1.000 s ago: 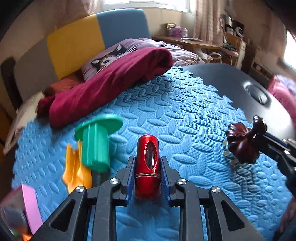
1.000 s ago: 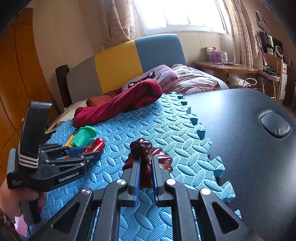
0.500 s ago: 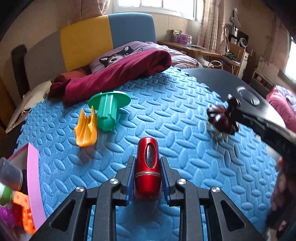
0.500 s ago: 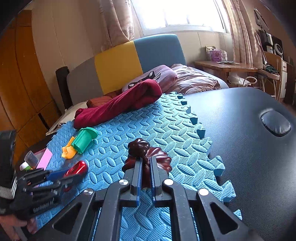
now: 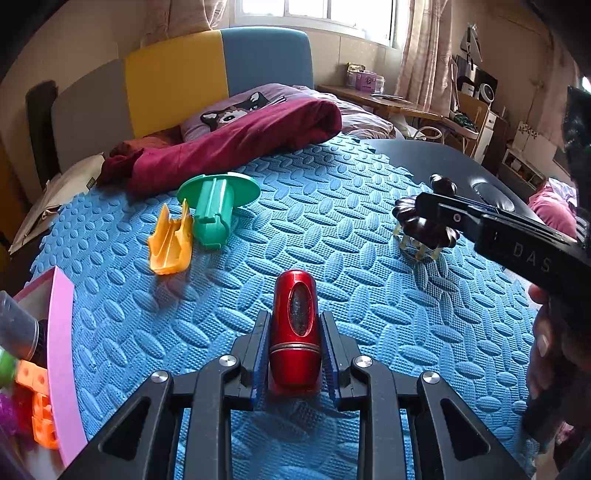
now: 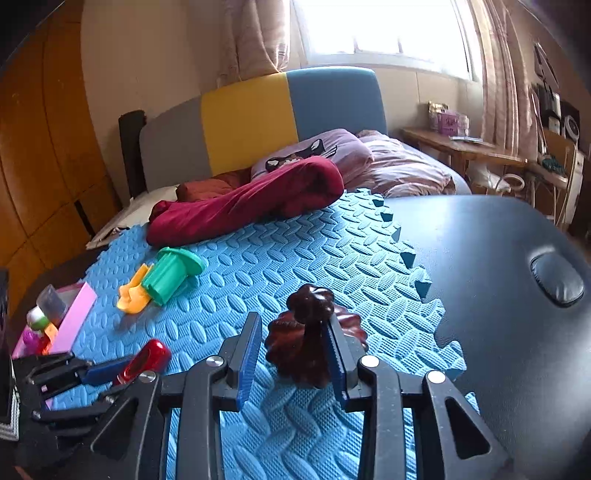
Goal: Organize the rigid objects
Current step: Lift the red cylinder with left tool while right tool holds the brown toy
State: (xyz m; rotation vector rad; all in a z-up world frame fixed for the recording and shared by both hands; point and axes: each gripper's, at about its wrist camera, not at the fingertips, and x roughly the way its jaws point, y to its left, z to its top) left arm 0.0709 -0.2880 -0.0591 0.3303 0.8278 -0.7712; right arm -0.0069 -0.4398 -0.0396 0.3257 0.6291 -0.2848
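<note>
- Our left gripper [image 5: 295,332] pinches the glossy red metal cylinder [image 5: 295,328].
- Our right gripper [image 6: 295,354] jaws are opening around the dark brown carved wooden massager [image 6: 314,339] on the blue foam mat [image 6: 295,251].

Daylight pours through the window [image 6: 384,33] behind my bed — it blows out white in my right view. The blue foam mat [image 5: 332,236] is evenly lit, shadows soft. Both fisheye views bend and darken at the corners — detail stays sharp.

we grip a red capsule [image 5: 294,328] in our left gripper [image 5: 294,354]; green plunger [image 5: 215,210] lies at eleven o'clock on the blue mat [image 5: 332,229].
</note>
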